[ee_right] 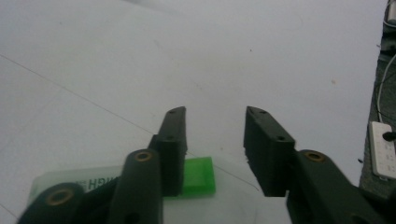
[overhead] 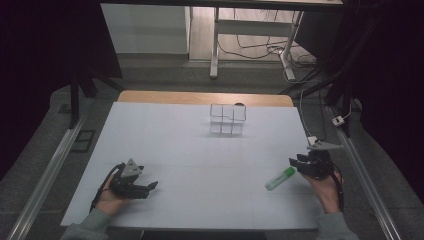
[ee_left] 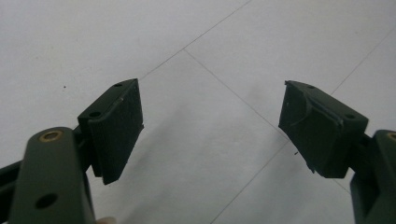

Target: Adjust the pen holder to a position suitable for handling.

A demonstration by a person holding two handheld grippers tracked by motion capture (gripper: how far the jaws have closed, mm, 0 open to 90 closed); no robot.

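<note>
High view showed the left claw [overhead: 154,185] spread and empty over the near-left counter [overhead: 200,150]. Right claw [overhead: 295,162], partly parted, hovered just beside the green highlighter [overhead: 279,178] lying flat near-right. Farther off stood a clear compartment organizer [overhead: 228,119].

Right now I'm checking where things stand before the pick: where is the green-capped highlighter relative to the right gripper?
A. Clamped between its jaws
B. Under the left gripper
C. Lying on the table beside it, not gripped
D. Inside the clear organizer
C: the highlighter lies flat on the table beside the right gripper, whose jaws stand apart with nothing between them.
</note>
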